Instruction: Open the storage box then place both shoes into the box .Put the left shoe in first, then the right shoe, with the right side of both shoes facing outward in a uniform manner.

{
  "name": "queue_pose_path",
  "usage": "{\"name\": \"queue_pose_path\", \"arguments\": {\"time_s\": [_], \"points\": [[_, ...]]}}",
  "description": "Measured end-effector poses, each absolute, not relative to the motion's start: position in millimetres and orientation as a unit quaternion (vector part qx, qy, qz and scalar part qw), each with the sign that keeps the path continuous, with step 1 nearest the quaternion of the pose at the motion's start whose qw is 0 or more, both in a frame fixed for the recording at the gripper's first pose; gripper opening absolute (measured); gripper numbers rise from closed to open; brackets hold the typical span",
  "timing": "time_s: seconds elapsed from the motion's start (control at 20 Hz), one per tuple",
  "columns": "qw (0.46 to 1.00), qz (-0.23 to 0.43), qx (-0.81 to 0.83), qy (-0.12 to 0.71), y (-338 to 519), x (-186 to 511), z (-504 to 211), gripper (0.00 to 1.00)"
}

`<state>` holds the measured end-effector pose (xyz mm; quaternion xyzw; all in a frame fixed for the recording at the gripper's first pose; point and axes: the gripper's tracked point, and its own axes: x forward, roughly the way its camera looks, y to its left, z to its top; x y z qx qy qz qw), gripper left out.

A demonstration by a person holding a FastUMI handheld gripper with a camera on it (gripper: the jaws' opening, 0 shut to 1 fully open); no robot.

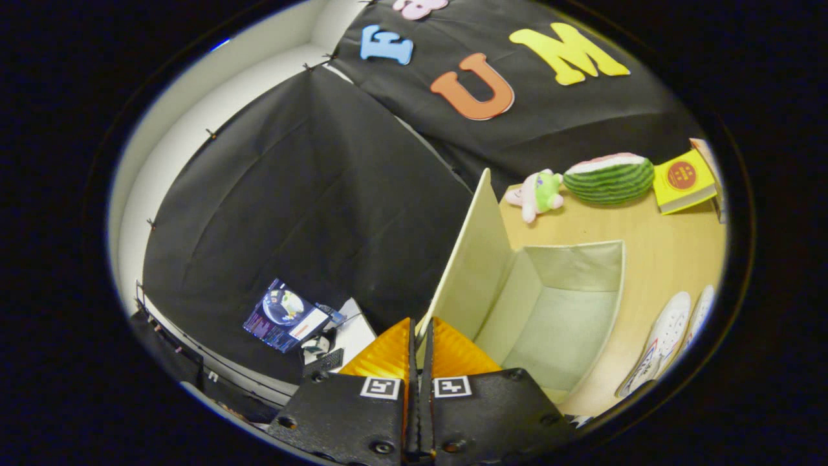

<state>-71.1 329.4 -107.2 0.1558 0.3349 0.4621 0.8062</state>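
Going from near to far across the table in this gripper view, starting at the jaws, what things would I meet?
Gripper, its jaws closed on the edge of the raised lid → open storage box → plush toy and watermelon, side by side at the wall.

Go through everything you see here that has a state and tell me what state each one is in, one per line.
Tool: fingers closed together, pinching the edge of the lid.
Cream fabric storage box: open, nothing inside.
Cream lid of the box: raised, standing upright.
Pair of white sneakers: lying on the wooden table beside the box, not yet packed.
Small screen: switched on.
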Motion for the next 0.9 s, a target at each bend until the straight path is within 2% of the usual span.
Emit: {"name": "queue_pose_path", "arguments": {"time_s": [0.15, 0.2, 0.3, 0.5, 0.65, 0.9], "points": [[0.814, 0.471, 0.130, 0.315, 360.1, -69.4, -101.7, 0.10], [0.815, 0.477, 0.120, 0.305, 369.3, -70.5, -99.9, 0.19], [0.828, 0.471, 0.104, 0.287, 374.7, -66.0, -94.9, 0.50], [0.845, 0.445, 0.107, 0.276, 372.7, -57.7, -91.8, 0.80], [0.877, 0.393, 0.097, 0.259, 349.5, -39.0, -89.2, 0.80], [0.934, 0.291, 0.047, 0.204, 286.3, -16.3, -73.5, 0.90]]}}
